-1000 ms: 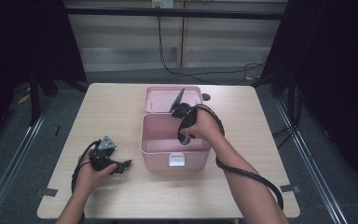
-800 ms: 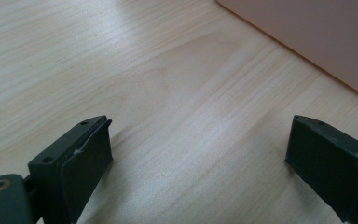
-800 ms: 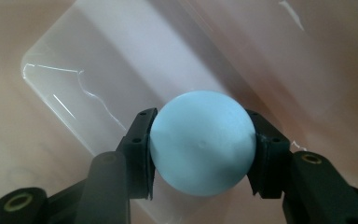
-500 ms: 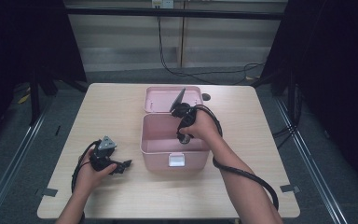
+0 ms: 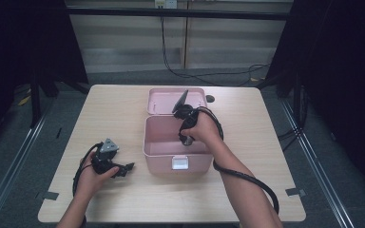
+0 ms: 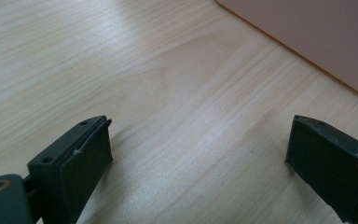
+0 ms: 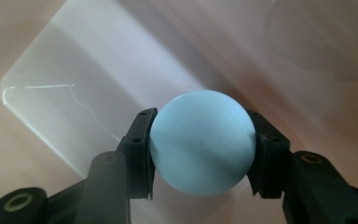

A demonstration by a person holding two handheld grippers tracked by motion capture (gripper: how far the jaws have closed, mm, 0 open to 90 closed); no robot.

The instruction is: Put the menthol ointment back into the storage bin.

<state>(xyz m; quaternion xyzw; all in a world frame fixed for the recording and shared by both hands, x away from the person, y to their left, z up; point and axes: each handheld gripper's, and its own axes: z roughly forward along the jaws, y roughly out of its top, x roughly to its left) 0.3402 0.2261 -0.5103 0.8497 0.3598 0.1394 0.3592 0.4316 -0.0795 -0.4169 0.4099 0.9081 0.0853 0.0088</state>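
The right gripper (image 7: pixel 200 154) clamps a blue ball (image 7: pixel 201 140), seemingly inside the pink box (image 5: pixel 159 147); the left gripper (image 6: pixel 200 158) rests wide open on the table (image 6: pixel 144 70).

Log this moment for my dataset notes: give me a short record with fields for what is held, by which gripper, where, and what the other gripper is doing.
held thing: light blue ball
holder: right gripper, jaws closed on the ball's two sides
place: inside the open pink box, above its floor
box lid: folded back behind the box
left gripper: jaws apart, nothing between them, low over the wooden table left of the box
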